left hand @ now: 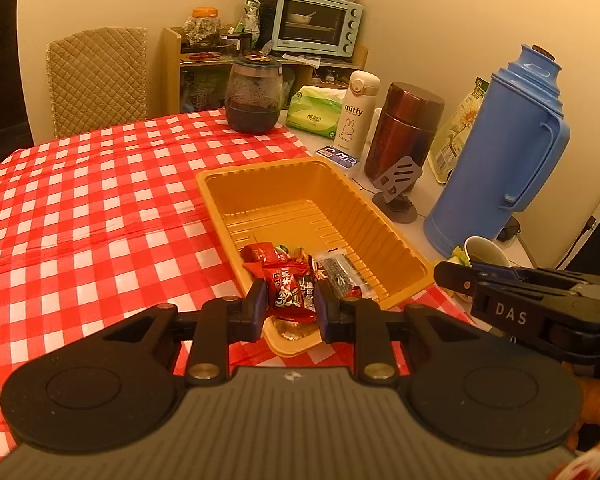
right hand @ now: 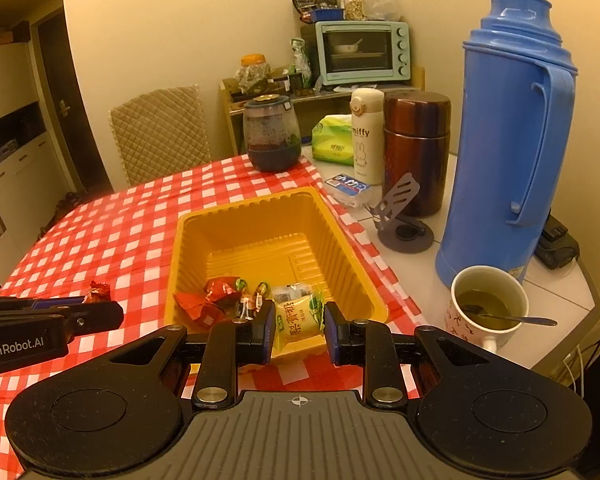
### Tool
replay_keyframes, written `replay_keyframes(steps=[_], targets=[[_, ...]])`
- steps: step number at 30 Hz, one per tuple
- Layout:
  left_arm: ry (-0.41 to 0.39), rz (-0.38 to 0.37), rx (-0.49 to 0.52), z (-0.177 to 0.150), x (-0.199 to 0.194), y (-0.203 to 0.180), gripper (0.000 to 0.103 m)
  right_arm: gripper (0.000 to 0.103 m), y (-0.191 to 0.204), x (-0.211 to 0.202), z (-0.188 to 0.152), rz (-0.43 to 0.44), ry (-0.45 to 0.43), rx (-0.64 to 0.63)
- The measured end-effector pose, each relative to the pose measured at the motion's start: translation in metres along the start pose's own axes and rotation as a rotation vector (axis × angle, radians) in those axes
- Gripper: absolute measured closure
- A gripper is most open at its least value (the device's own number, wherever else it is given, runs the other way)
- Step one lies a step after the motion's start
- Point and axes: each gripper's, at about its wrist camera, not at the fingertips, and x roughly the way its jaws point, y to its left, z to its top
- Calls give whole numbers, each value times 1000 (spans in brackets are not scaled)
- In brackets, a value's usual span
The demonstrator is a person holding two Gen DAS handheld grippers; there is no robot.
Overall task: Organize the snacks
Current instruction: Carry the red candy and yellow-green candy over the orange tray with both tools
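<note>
While the left tongs [left hand: 291,307] are clamped on a red candy [left hand: 290,294], the right tongs [right hand: 297,330] pinch a yellow packet [right hand: 296,319]; both hang just over the near end of the tray [right hand: 188,240]. This yellow tray sits on the checked surface [left hand: 100,200], its long axis running from the near side toward the jar [left hand: 254,96] at the far side. Inside the tray, at its near end, lie more wrapped snacks: red wrappers [right hand: 208,300] toward its left wall and a clear dark packet [left hand: 340,270] toward its right wall, lying aslant. The candy is held upright, its twisted ends above and below the pads. The yellow packet faces the camera with its print upright, pinched by its two side edges. Right of the tray stand a blue flask [right hand: 508,140], a brown canister [right hand: 416,152] and a cup [right hand: 486,304].
</note>
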Motion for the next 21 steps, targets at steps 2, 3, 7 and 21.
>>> replay_keyframes(steps=[2, 3, 7, 21], targets=[[0, -3, 2, 3, 4, -1, 80, 77, -1, 3, 1, 1, 1, -1], [1, -5, 4, 4, 6, -2, 80, 77, 0, 5, 1, 2, 3, -3], [4, -11, 10, 9, 15, -2, 80, 77, -1, 11, 3, 2, 6, -6], [21, -26, 16, 23, 46, -1, 80, 77, -2, 38, 19, 13, 11, -34]])
